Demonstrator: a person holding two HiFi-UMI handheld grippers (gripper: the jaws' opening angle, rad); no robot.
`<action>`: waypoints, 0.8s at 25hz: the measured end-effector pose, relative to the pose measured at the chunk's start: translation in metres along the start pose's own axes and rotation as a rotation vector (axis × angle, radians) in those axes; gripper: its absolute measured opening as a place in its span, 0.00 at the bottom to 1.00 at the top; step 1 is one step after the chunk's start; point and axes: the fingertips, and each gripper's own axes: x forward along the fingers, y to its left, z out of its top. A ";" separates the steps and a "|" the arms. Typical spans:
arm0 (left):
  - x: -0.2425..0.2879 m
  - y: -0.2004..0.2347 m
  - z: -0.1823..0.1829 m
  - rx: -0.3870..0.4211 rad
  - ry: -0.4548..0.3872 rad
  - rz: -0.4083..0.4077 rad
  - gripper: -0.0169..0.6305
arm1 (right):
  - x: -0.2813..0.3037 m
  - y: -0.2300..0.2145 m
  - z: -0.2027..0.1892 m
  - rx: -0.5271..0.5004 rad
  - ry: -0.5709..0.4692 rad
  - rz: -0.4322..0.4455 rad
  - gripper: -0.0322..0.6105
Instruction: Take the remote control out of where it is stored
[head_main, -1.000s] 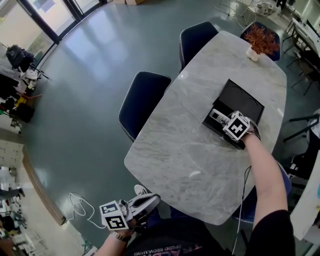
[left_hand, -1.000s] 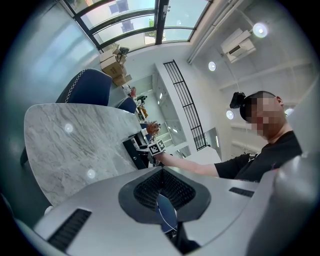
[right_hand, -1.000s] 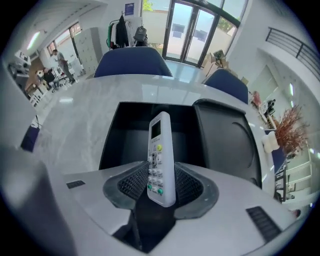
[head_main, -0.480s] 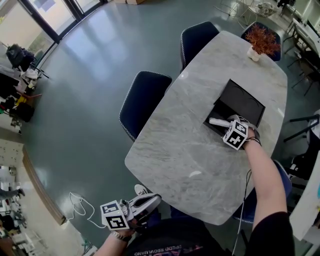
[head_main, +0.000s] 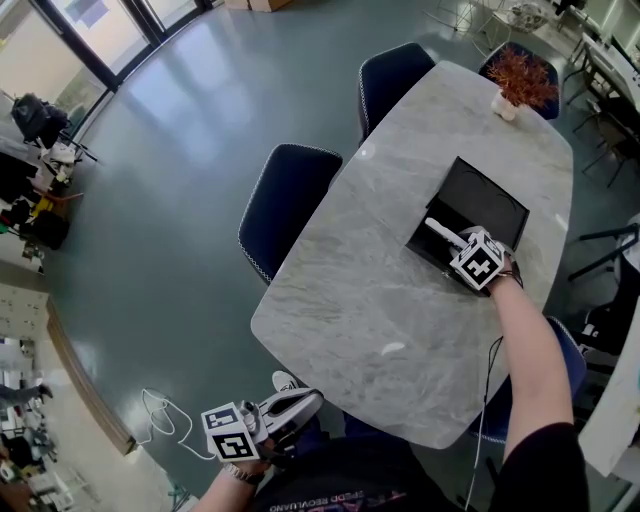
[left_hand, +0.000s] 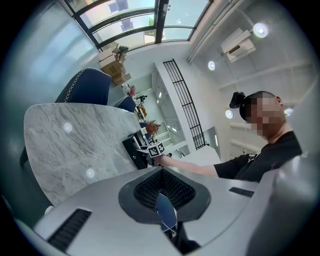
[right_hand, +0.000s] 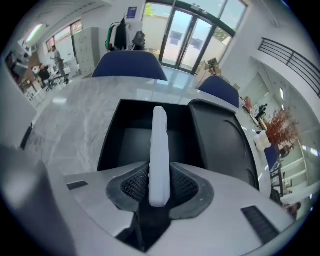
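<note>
A white remote control (right_hand: 159, 150) stands on edge between the pads of my right gripper (right_hand: 160, 185). The jaws are closing on it, and the pads touch both of its sides. Its far end points out over the open black box (right_hand: 130, 125). In the head view the remote control (head_main: 440, 233) sticks out of the right gripper (head_main: 462, 245) above the near part of the black box (head_main: 485, 205). The box's lid (right_hand: 220, 135) lies to the right of the tray. My left gripper (head_main: 300, 402) hangs low beside my body, off the table, shut and empty.
The box rests on a grey marble table (head_main: 380, 300). A white vase of reddish twigs (head_main: 522, 80) stands at the table's far end. Two dark blue chairs (head_main: 285, 200) (head_main: 395, 75) line the left side. A white cable (head_main: 160, 415) lies on the floor.
The right gripper shifted slightly over the box's near edge. The remote, which lay flat in the box, now points up and left from between the jaws. The left gripper stayed put.
</note>
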 end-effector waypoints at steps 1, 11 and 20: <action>0.000 0.000 0.000 0.000 0.003 -0.003 0.04 | -0.002 -0.004 0.000 0.057 -0.024 -0.003 0.23; 0.003 -0.008 0.004 0.026 0.092 -0.077 0.03 | -0.064 -0.029 0.003 0.596 -0.317 0.021 0.23; -0.009 -0.013 0.014 0.067 0.188 -0.141 0.03 | -0.144 -0.015 0.006 1.194 -0.775 0.149 0.23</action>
